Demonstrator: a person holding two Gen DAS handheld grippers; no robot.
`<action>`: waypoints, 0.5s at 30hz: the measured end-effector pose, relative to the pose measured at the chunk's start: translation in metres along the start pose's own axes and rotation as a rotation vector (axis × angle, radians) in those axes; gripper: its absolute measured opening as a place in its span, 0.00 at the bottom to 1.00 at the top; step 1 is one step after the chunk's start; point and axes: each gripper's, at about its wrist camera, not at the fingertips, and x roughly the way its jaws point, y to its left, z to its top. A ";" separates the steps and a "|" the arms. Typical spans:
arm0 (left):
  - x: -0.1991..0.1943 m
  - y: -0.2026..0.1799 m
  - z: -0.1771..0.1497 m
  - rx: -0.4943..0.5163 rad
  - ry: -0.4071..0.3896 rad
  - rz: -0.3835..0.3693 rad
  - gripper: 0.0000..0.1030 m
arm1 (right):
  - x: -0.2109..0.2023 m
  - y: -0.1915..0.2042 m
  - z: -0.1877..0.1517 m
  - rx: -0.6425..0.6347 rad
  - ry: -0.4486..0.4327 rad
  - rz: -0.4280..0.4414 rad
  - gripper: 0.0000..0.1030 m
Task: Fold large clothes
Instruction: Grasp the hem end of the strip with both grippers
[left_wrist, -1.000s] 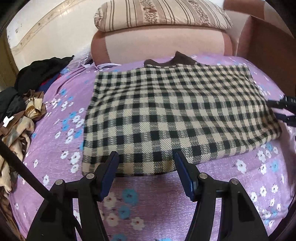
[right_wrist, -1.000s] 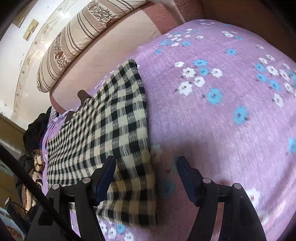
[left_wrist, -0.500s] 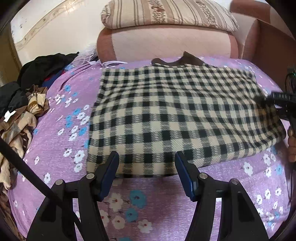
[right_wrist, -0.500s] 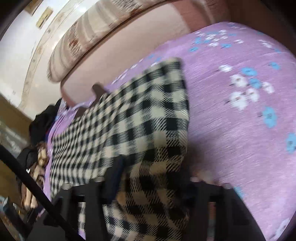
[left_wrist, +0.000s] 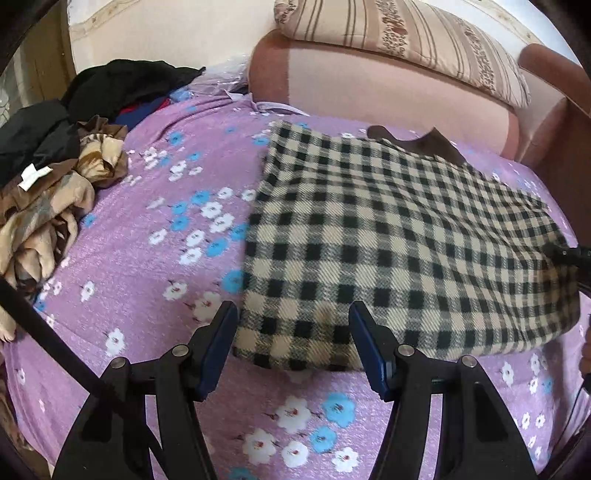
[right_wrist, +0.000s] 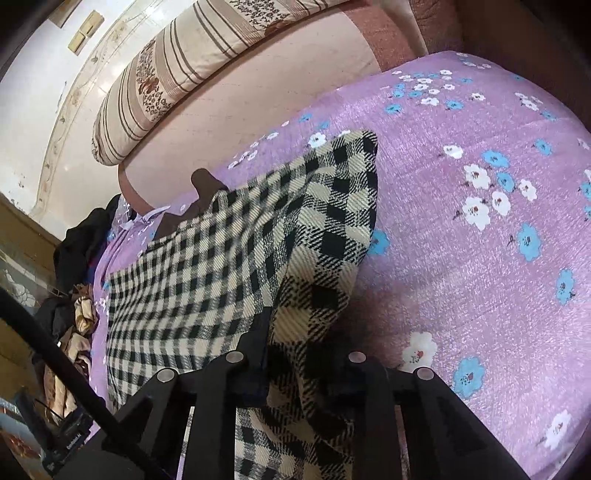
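Checked garment lies folded flat on the purple floral bedsheet, brown collar toward the pink sofa back.

Right gripper — jaws have just been closing, and the garment's right edge is bunched between them. Fabric is raised off the sheet there, a fold running up from the jaws toward the far corner. Pads look pressed on the cloth, though the contact itself sits in dark shadow, so the exact pinch point is hard to read. In the left wrist view only a dark tip of that tool shows at the garment's right side.

Left gripper — released, jaws standing apart with blue pads showing. It hovers at the garment's near left corner; the corner sits in the gap between the fingers, but I see no pad touching it.

Surroundings: striped cushion on top of the sofa back, heap of dark and tan clothes on the sheet to the left, well apart from the garment.
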 end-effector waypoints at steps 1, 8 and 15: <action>-0.001 0.003 0.002 -0.008 -0.002 0.005 0.60 | 0.000 0.004 0.002 -0.013 0.000 -0.024 0.22; -0.016 0.057 0.025 -0.138 -0.021 0.019 0.65 | -0.016 0.042 -0.007 -0.204 -0.058 -0.385 0.44; 0.014 0.122 0.052 -0.291 0.004 -0.064 0.70 | -0.026 0.173 -0.108 -0.676 -0.030 -0.181 0.64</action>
